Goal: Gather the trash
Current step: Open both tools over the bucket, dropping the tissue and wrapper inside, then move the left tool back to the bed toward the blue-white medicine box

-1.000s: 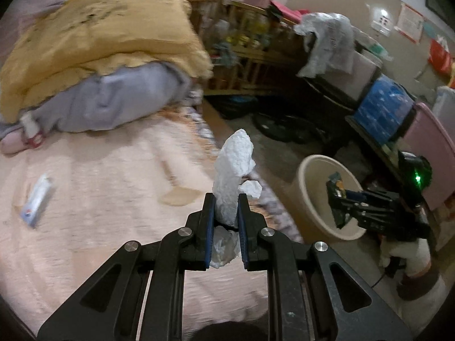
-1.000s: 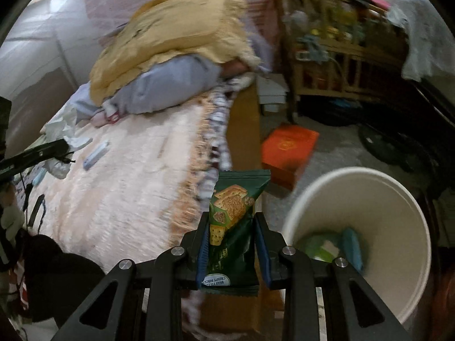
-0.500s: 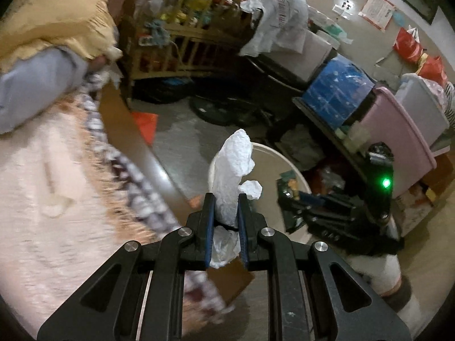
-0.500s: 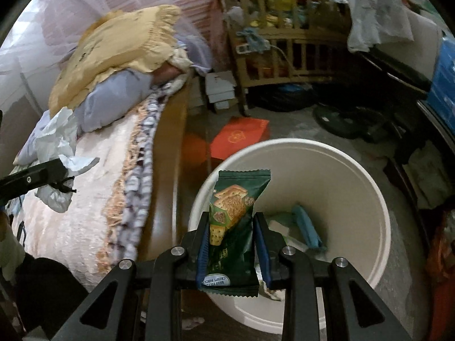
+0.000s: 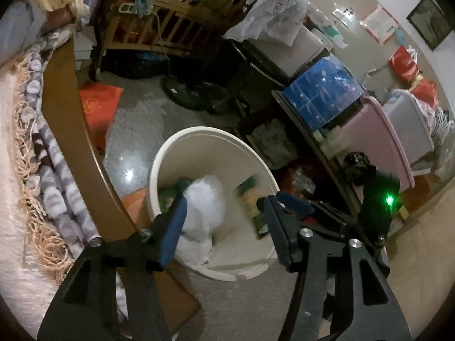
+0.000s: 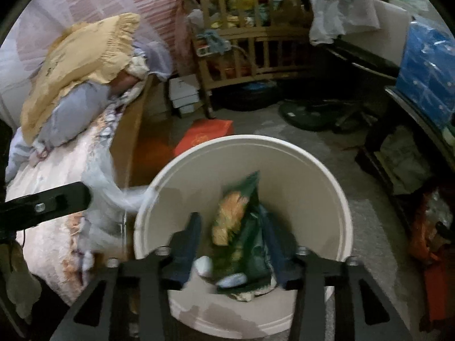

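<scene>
A cream bin (image 5: pixel 182 145) stands on the floor beside the bed; it also shows in the right wrist view (image 6: pixel 312 170). My left gripper (image 5: pixel 224 221) is open above it, and the white crumpled tissue (image 5: pixel 202 201) is blurred, dropping into the bin. My right gripper (image 6: pixel 236 236) is open over the bin, and the green biscuit wrapper (image 6: pixel 241 227) is blurred, falling between its fingers. The wrapper also shows blurred in the left wrist view (image 5: pixel 250 196). The right gripper appears in the left wrist view (image 5: pixel 287 201) at the bin's right rim.
The bed with a pink fringed blanket (image 5: pixel 17 170) and wooden frame (image 5: pixel 71 119) lies left of the bin. A red box (image 6: pixel 204 133) lies on the floor behind it. A wooden crib (image 6: pixel 250 42), blue and pink storage boxes (image 5: pixel 324 93) and shelves crowd the far side.
Both grippers moved over the bin and opened. The tissue left the left gripper and the biscuit wrapper left the right gripper; both are falling into the bin.
</scene>
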Demonstrator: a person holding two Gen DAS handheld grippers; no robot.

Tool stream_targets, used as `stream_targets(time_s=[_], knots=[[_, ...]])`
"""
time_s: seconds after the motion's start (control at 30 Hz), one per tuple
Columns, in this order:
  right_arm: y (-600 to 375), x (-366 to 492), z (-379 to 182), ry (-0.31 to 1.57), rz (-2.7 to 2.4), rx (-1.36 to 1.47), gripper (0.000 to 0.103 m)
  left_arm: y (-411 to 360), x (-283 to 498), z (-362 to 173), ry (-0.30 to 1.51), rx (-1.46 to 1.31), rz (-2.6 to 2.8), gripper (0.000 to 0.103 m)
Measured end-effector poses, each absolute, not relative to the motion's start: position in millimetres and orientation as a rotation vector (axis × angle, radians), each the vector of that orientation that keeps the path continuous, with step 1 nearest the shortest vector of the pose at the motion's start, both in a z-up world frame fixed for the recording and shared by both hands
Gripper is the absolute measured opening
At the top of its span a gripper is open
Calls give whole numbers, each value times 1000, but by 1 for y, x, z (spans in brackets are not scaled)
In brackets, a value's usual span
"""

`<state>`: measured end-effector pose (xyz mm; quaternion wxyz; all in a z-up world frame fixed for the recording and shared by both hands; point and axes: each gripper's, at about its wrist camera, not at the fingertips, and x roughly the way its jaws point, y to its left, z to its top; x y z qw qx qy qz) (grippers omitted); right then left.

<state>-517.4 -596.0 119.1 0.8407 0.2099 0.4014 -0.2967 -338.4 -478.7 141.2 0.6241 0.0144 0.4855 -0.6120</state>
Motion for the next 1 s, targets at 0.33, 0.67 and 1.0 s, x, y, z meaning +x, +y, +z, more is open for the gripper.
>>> stream_targets(time_s=[0.33, 0.67, 1.0], knots=[[-562, -477, 120, 853, -475, 430, 47, -415, -294, 169, 1014, 47, -1217, 55], [-493, -386, 130, 851, -243, 345, 52, -317, -222, 180, 899, 45, -918, 55], [-414, -294, 125, 892, -54, 236, 55, -220, -151, 162, 882, 38, -669, 55]])
